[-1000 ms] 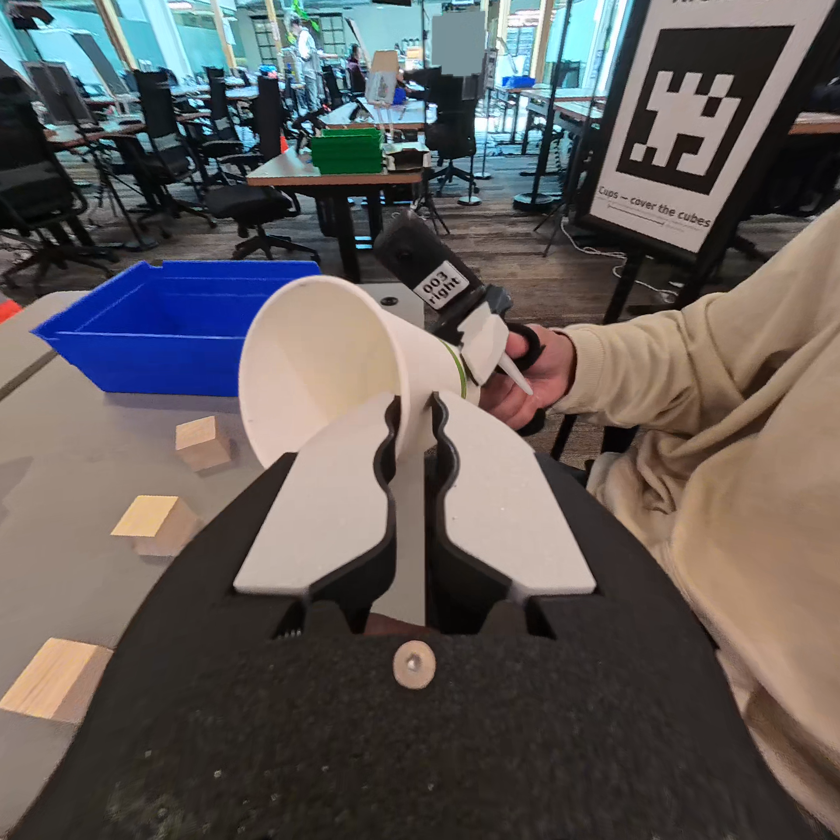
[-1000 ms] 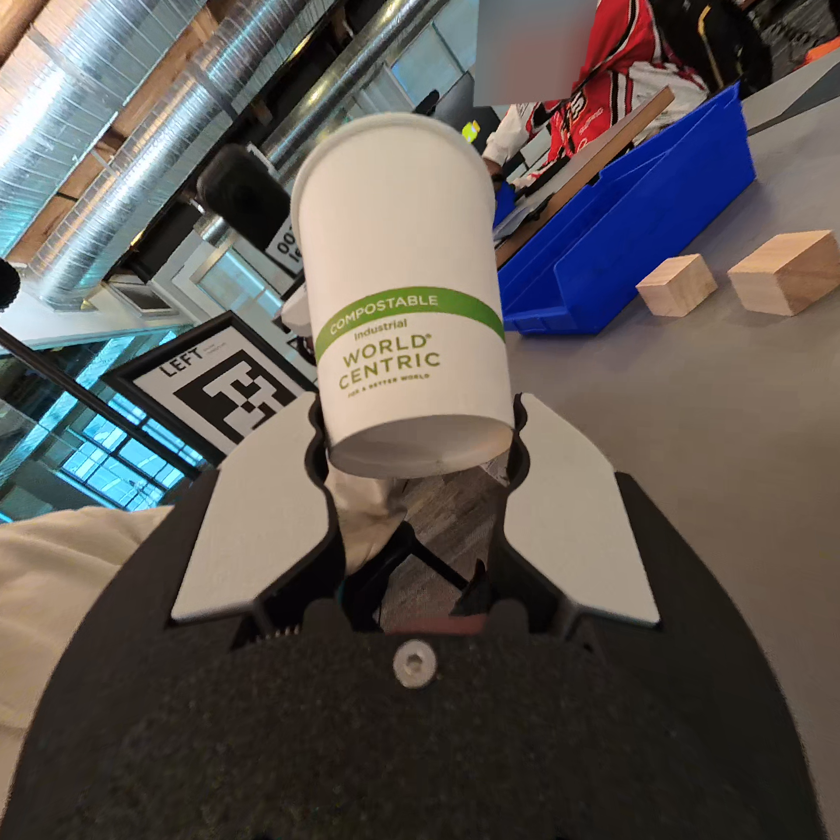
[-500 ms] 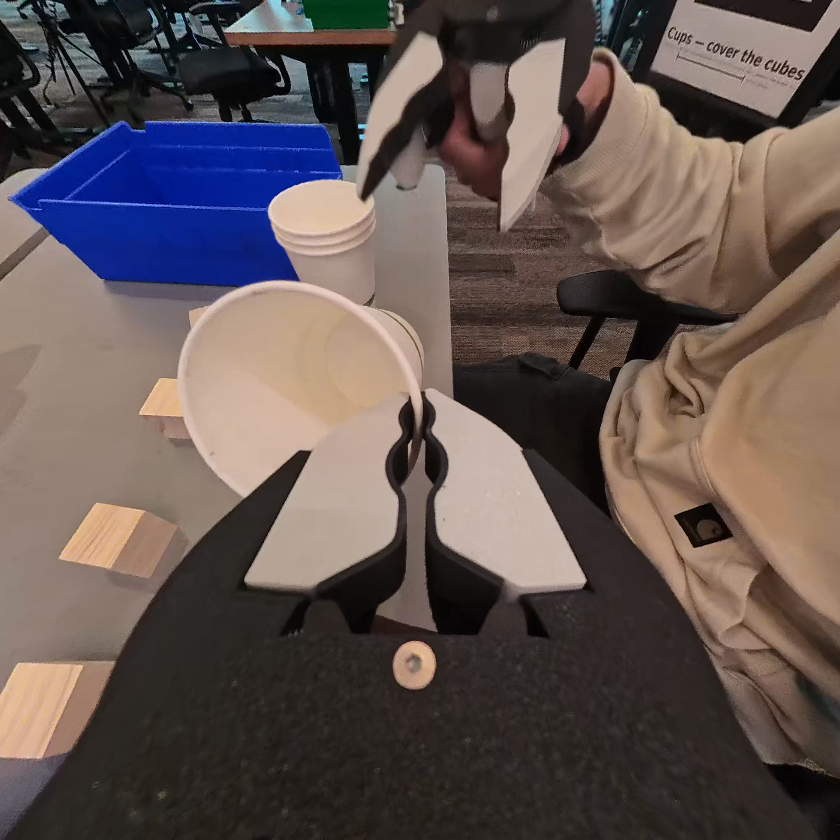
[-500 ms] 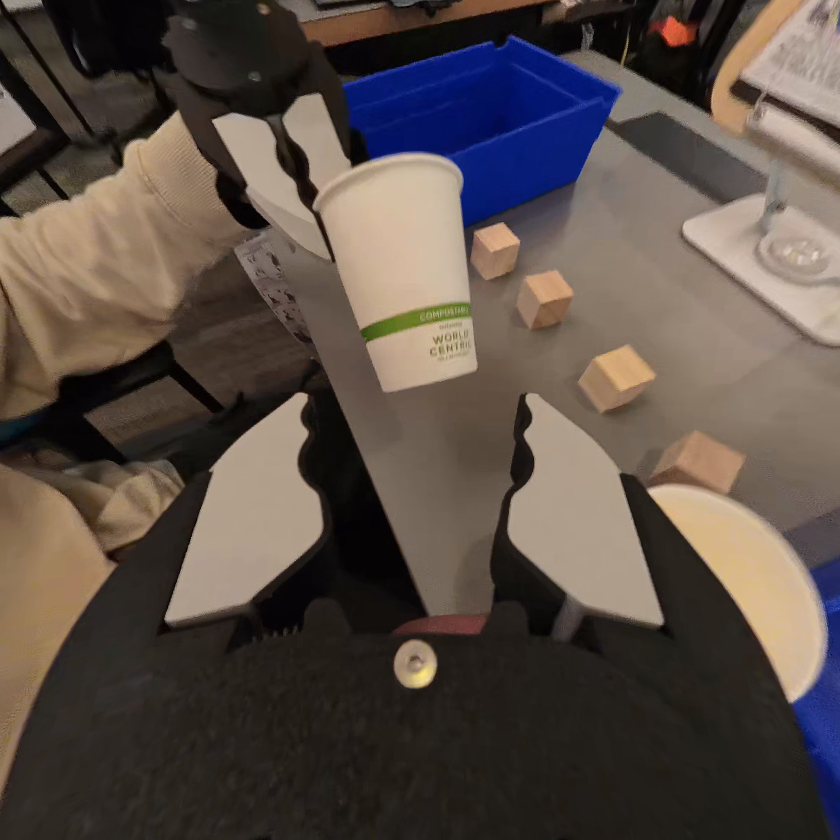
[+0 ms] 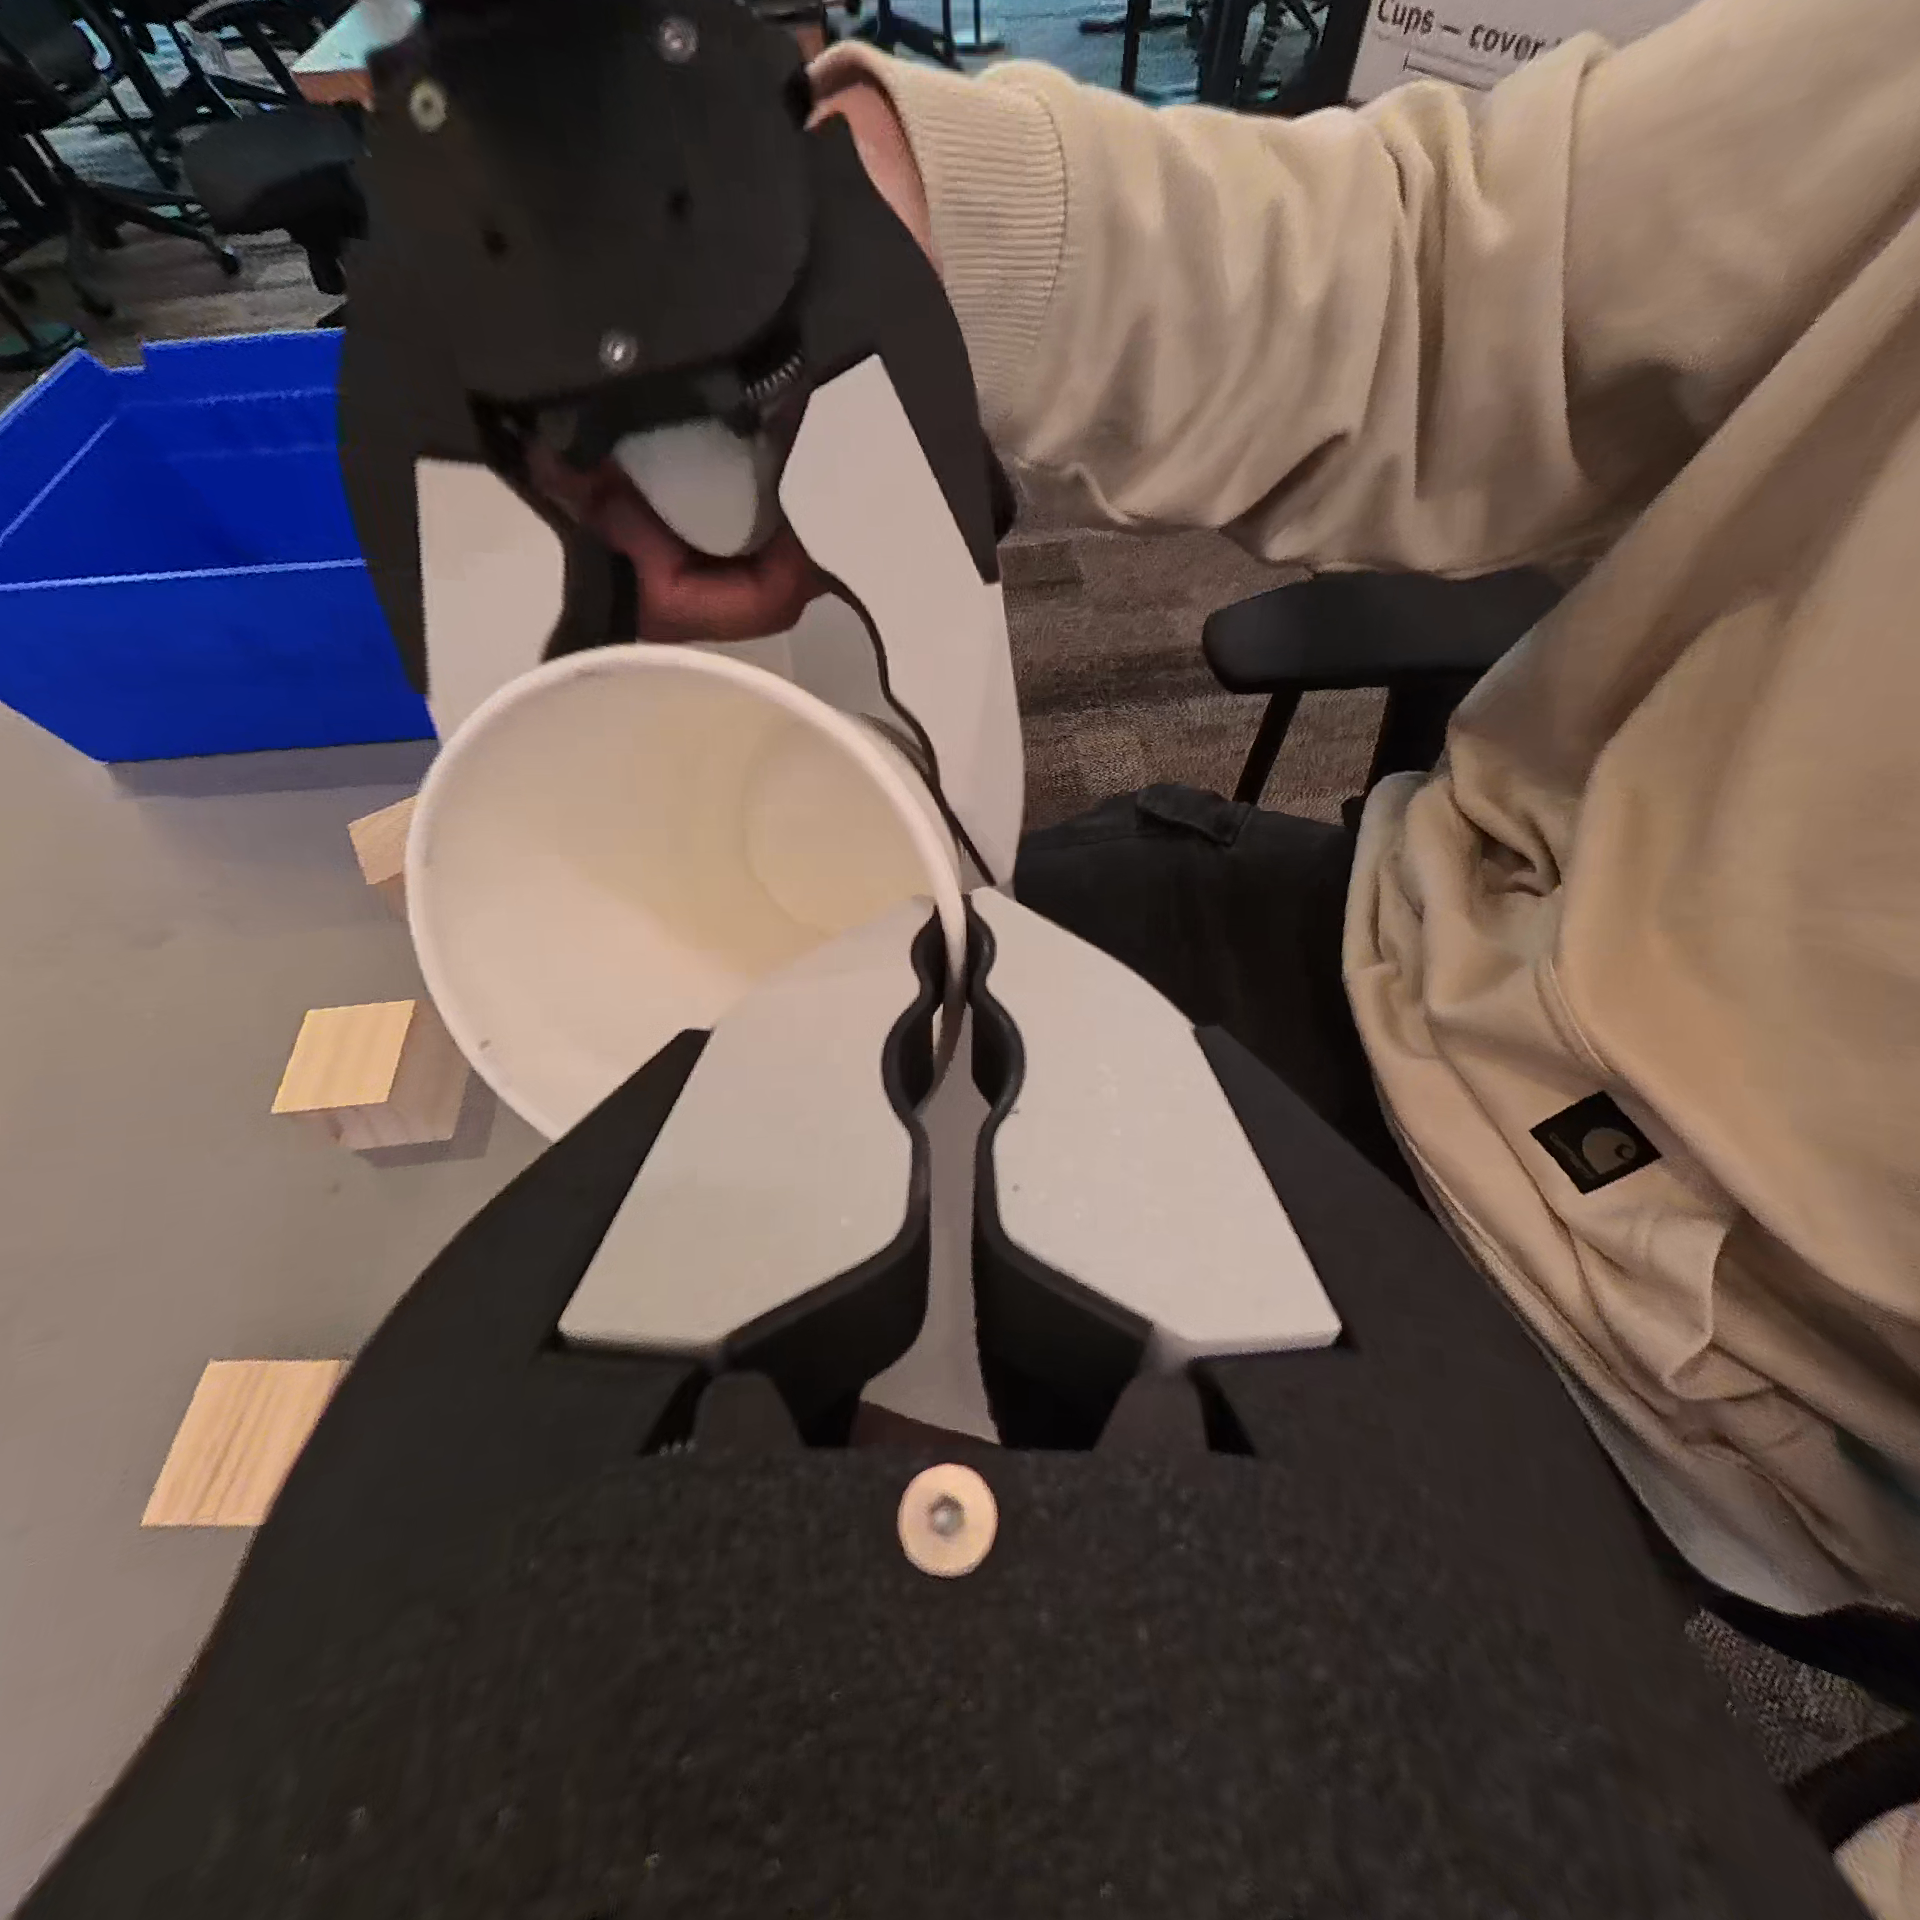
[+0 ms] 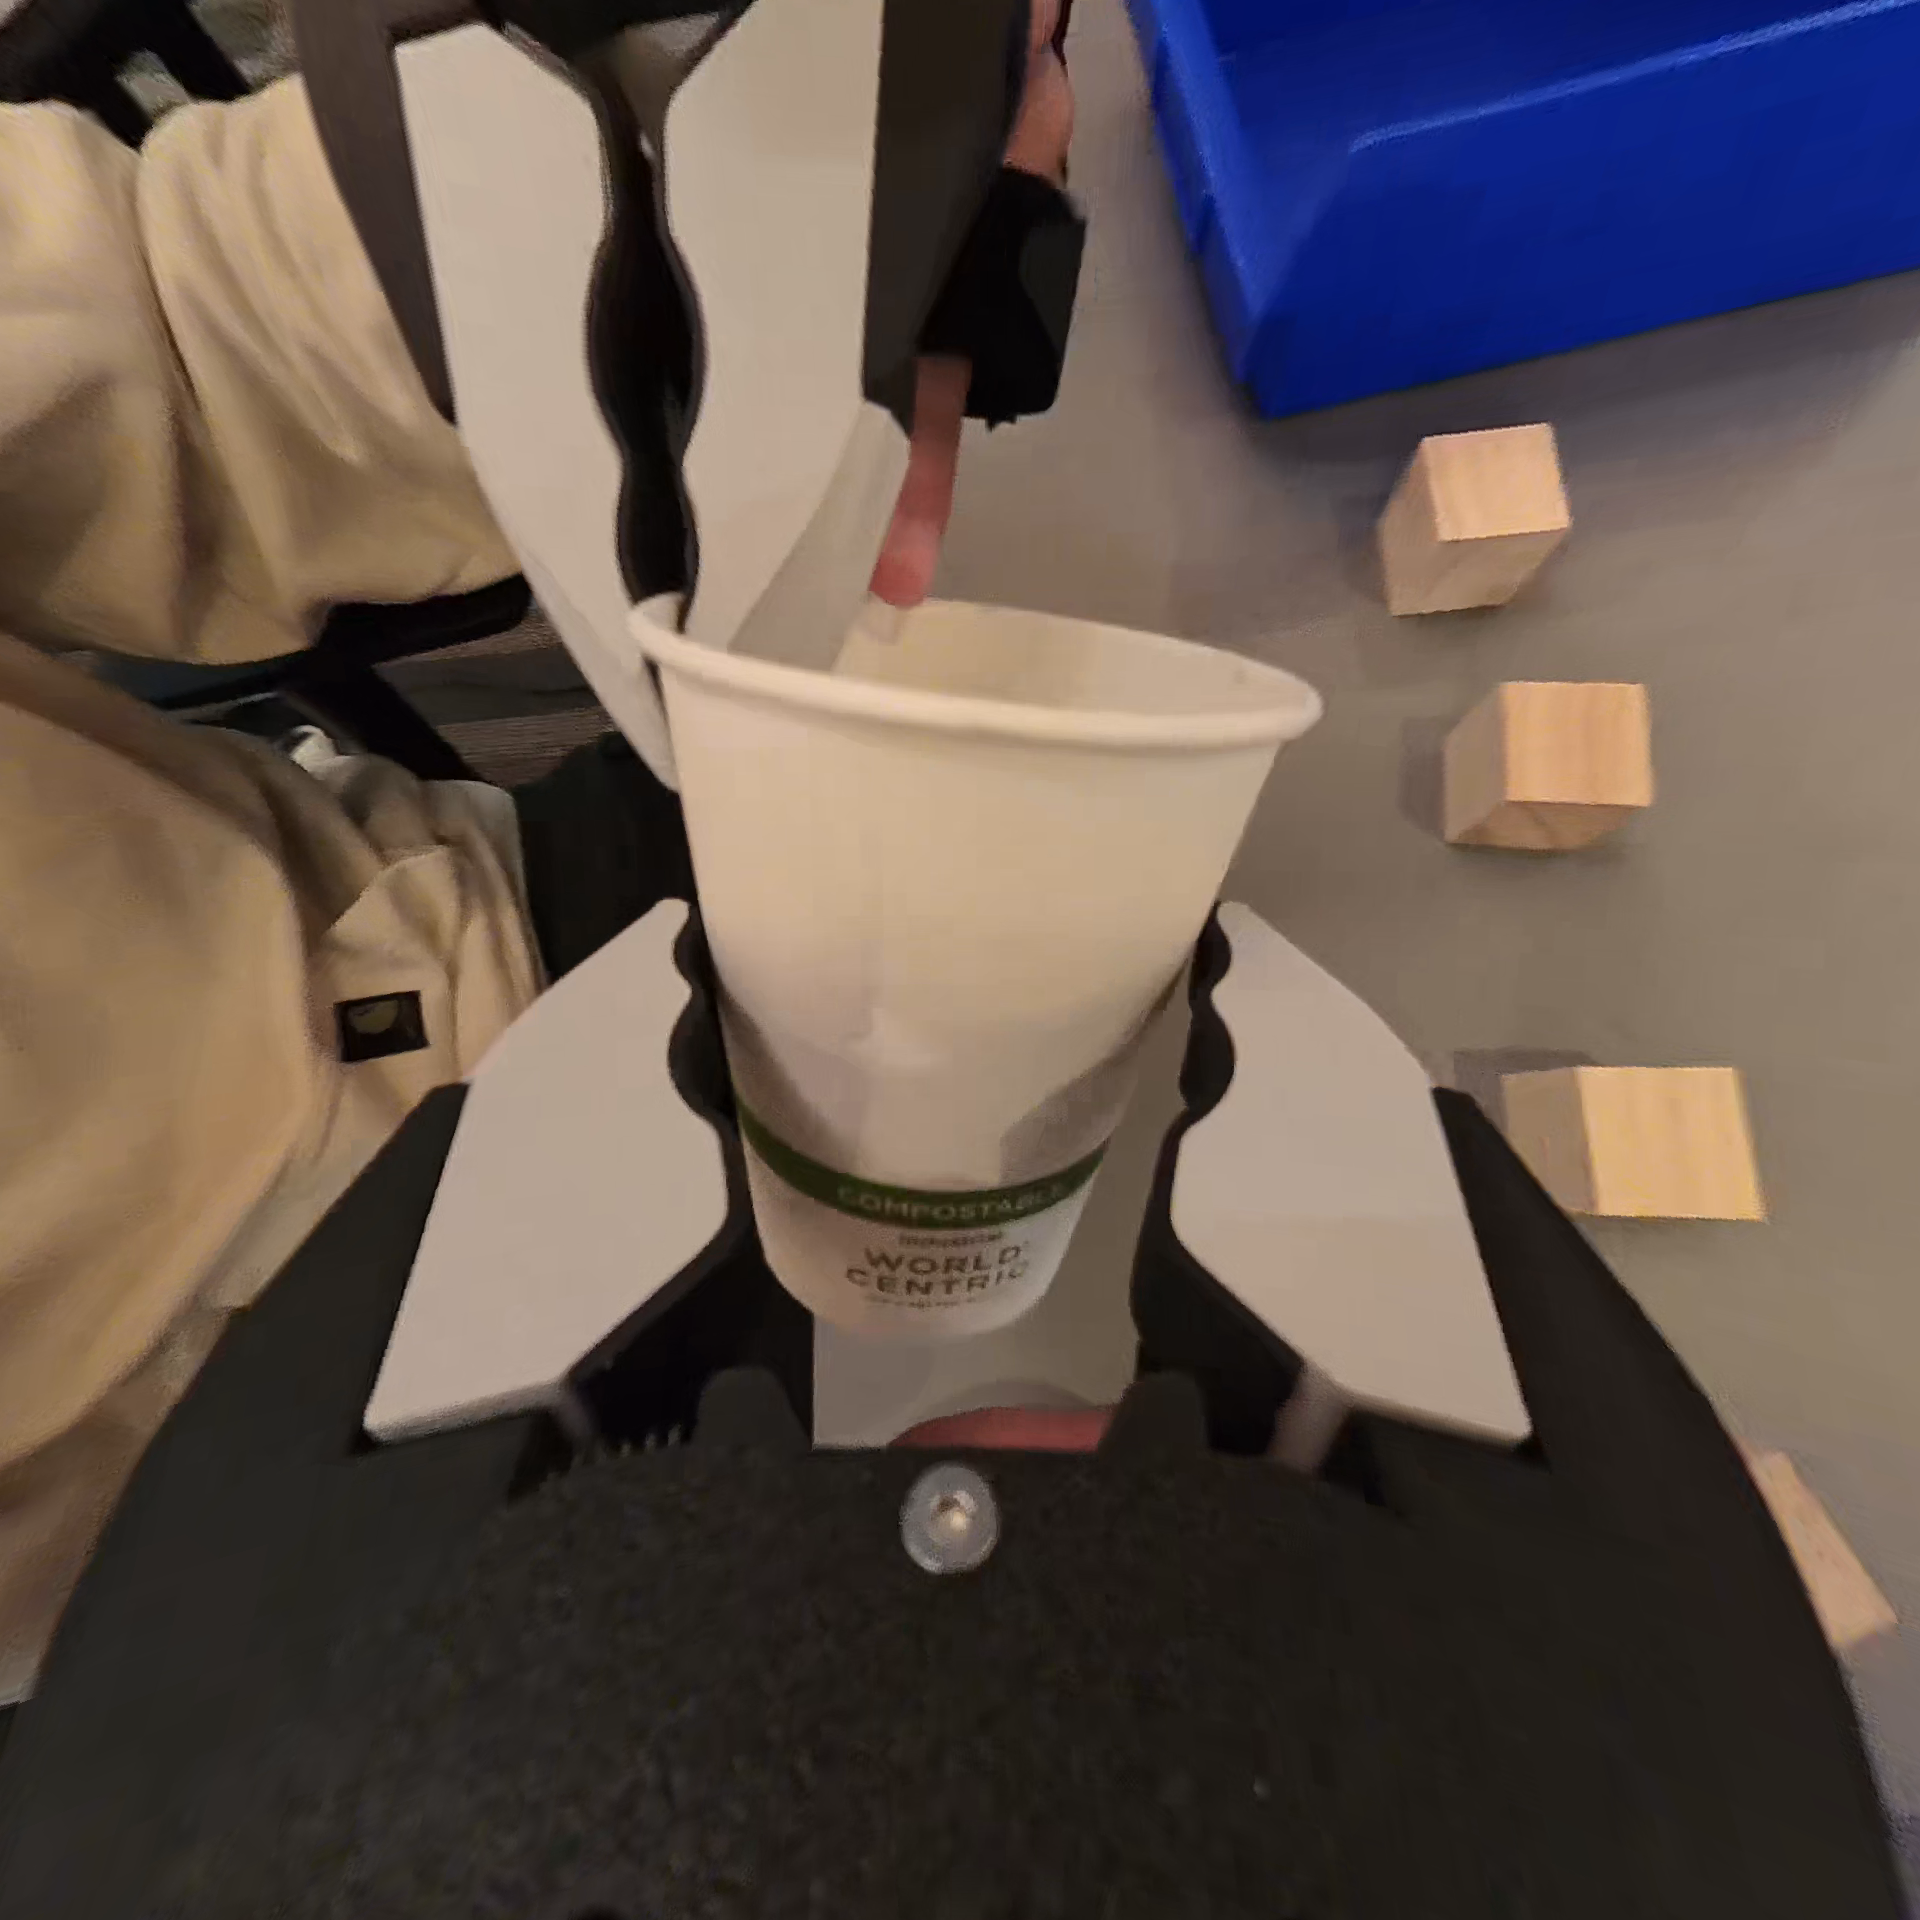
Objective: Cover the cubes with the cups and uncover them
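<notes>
The left gripper (image 5: 951, 940) pinches the rim of a white paper cup (image 5: 665, 862), fingers nearly together on the cup wall. The right gripper (image 6: 951, 997) straddles the cup's body (image 6: 966, 883), its jaws spread to either side (contact unclear, so I cannot tell whether it grips). The cup's long axis runs along the right gripper's fingers, mouth pointing away. Beyond, wooden cubes (image 6: 1548, 764) lie uncovered on the grey table (image 6: 1195, 499) beside a blue bin (image 6: 1558, 177).
</notes>
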A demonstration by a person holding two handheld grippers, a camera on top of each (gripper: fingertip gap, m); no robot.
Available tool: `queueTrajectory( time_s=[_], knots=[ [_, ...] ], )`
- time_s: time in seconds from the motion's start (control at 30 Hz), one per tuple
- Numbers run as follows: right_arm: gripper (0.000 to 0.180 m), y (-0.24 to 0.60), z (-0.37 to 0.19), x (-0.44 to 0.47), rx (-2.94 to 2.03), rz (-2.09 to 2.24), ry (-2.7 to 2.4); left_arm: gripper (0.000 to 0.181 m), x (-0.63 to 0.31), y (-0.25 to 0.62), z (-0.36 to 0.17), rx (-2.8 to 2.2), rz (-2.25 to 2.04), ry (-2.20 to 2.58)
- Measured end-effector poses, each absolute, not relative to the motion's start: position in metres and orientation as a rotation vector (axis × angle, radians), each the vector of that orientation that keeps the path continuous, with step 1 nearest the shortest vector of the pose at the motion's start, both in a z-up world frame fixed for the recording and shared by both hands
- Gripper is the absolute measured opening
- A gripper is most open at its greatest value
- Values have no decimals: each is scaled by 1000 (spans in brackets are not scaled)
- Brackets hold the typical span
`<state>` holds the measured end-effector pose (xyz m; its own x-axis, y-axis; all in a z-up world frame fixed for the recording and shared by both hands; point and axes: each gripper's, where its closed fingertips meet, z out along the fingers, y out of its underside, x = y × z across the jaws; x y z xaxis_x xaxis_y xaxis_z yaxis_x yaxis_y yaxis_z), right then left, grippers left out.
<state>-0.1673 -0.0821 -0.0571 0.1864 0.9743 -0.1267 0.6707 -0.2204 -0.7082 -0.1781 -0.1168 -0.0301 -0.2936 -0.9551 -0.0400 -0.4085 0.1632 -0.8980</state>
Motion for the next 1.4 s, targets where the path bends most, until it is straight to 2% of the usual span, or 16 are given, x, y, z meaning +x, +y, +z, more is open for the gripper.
queueTrajectory(
  time_s=[0.17, 0.2, 0.27, 0.33, 0.4, 0.57, 0.73, 1.1, 1.4],
  knots=[
    [85, -74, -57, -165, -1951, 820, -1447, 3, -175, -108, -30, -1317, -1066, 1759],
    [85, -71, -53, -162, -1943, 802, -1406, 7, -174, -104, -27, -1311, -1057, 1712],
    [85, -65, -42, -152, -1925, 754, -1307, 29, -177, -97, -14, -1296, -1065, 1594],
    [85, -58, -30, -136, -1920, 683, -1171, 37, -184, -86, 0, -1296, -1055, 1425],
    [85, -54, -14, -114, -1889, 620, -1011, 38, -193, -68, 9, -1334, -1020, 1195],
    [85, -45, 21, -22, -1729, 422, -476, 56, -219, -38, -26, -1543, -857, 711],
    [85, -55, 18, 35, -1570, 441, -146, 54, -222, -45, -71, -1654, -742, 570],
    [87, -41, -25, 34, -1677, 131, -159, 53, -213, -52, -90, -1705, -491, 682],
    [87, -35, -49, 28, -1767, 204, -163, 53, -222, -42, -101, -1779, -498, 635]
  ],
)
